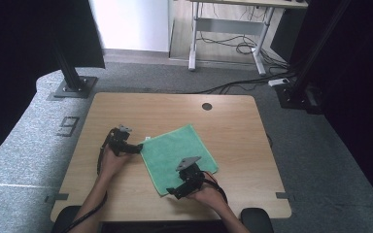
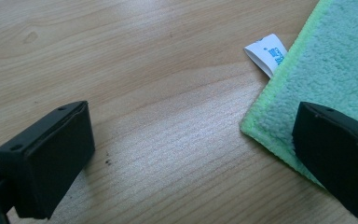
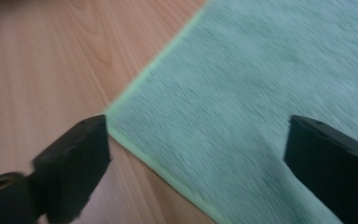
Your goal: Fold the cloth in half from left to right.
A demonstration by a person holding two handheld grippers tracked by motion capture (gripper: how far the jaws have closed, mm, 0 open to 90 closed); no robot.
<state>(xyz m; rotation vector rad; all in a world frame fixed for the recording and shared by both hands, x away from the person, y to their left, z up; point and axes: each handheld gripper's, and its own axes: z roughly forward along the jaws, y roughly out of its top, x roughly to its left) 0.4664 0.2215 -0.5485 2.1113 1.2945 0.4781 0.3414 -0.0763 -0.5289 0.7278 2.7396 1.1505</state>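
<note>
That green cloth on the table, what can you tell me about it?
The green cloth is a square, fluffy towel with a paler stitched hem, spread flat and turned cornerwise on the wooden table. A small white tag with blue print sticks out from one edge. The left gripper and right gripper, both open, each straddle a corner of it.
</note>
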